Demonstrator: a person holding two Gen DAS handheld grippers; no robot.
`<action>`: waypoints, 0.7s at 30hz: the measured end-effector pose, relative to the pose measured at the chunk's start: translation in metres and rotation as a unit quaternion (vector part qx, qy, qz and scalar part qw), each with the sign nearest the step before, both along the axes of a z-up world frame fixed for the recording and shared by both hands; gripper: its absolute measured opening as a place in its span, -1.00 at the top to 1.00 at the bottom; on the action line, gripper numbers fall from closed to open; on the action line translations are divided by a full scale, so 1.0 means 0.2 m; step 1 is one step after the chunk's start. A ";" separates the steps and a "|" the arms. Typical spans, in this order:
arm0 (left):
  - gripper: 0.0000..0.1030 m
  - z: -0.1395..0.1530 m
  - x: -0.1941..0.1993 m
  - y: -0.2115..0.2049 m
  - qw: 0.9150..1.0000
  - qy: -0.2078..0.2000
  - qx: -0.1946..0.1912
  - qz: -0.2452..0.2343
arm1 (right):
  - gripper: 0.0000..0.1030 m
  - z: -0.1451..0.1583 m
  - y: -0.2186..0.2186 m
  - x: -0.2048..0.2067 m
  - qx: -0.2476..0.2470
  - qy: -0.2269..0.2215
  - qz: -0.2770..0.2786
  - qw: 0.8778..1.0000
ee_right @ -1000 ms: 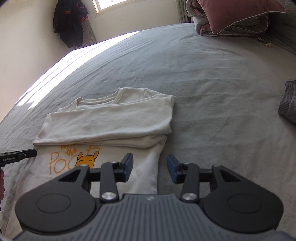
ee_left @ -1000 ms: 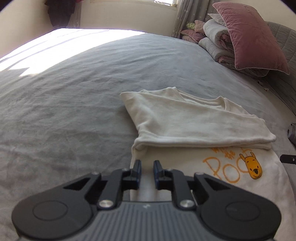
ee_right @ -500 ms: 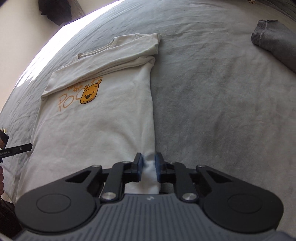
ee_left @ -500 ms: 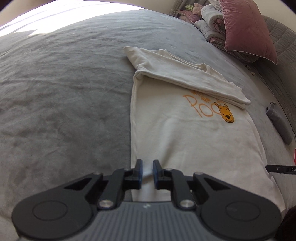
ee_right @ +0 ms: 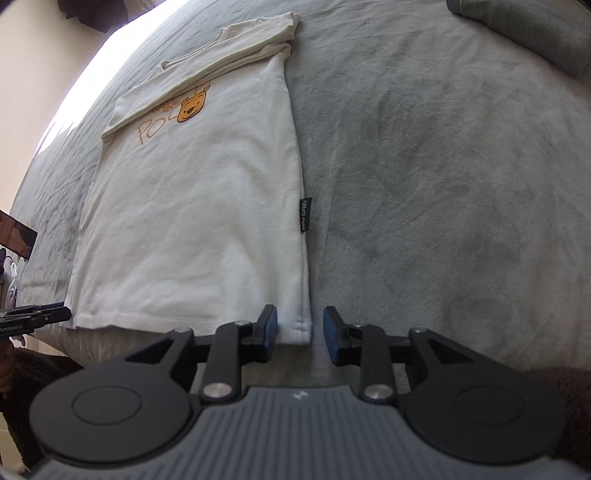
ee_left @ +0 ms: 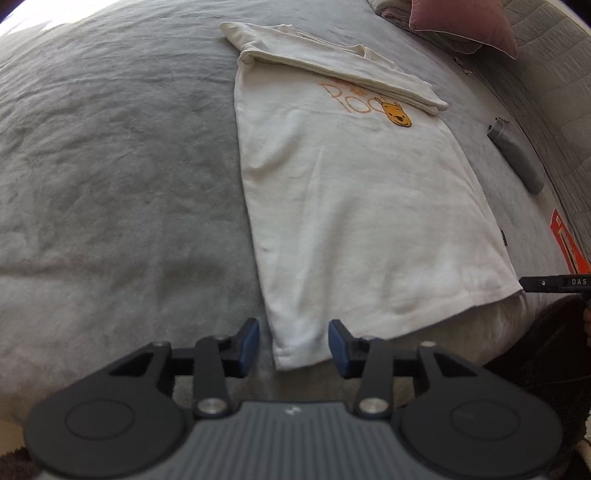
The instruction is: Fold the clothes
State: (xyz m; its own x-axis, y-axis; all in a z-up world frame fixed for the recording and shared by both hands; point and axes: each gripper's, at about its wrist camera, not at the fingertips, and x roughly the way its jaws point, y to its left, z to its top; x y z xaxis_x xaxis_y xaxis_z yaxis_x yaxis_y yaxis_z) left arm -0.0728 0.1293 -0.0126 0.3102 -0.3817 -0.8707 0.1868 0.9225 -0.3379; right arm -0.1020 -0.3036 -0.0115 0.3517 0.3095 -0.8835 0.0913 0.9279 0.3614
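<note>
A cream T-shirt point(ee_left: 354, 192) with an orange bear print point(ee_left: 397, 113) lies flat on the grey bedspread point(ee_left: 110, 166), its sleeves and top folded across the far end. My left gripper point(ee_left: 293, 345) is open, its blue pads either side of the shirt's near left hem corner. In the right wrist view the same shirt point(ee_right: 199, 206) stretches away, and my right gripper point(ee_right: 300, 332) is open around the near right hem corner, beside a black side label point(ee_right: 305, 214). Neither gripper holds cloth.
A folded grey garment point(ee_left: 517, 158) lies right of the shirt, also visible in the right wrist view point(ee_right: 535, 33). A pink pillow point(ee_left: 465, 26) sits at the bed's head. The bedspread's near edge runs just under the hem. An orange item point(ee_left: 565, 240) lies at far right.
Both grippers, shut on the hem corners half a second ago, have opened and let the shirt go. The shirt was drawn out towards the near edge and now lies flat.
</note>
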 end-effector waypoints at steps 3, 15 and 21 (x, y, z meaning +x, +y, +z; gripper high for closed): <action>0.14 -0.01 0.00 0.05 1.000 0.004 -0.013 0.023 | 0.20 -0.01 -0.03 -0.01 0.017 0.001 -0.015 1.000; 0.80 -0.01 -0.06 -0.04 1.000 -0.027 0.006 -0.004 | 0.82 -0.01 0.02 0.00 0.051 -0.019 -0.018 0.998; 0.85 0.19 -0.13 0.05 0.995 -0.082 -0.048 0.015 | 0.83 0.21 -0.05 -0.03 0.052 -0.064 -0.017 0.996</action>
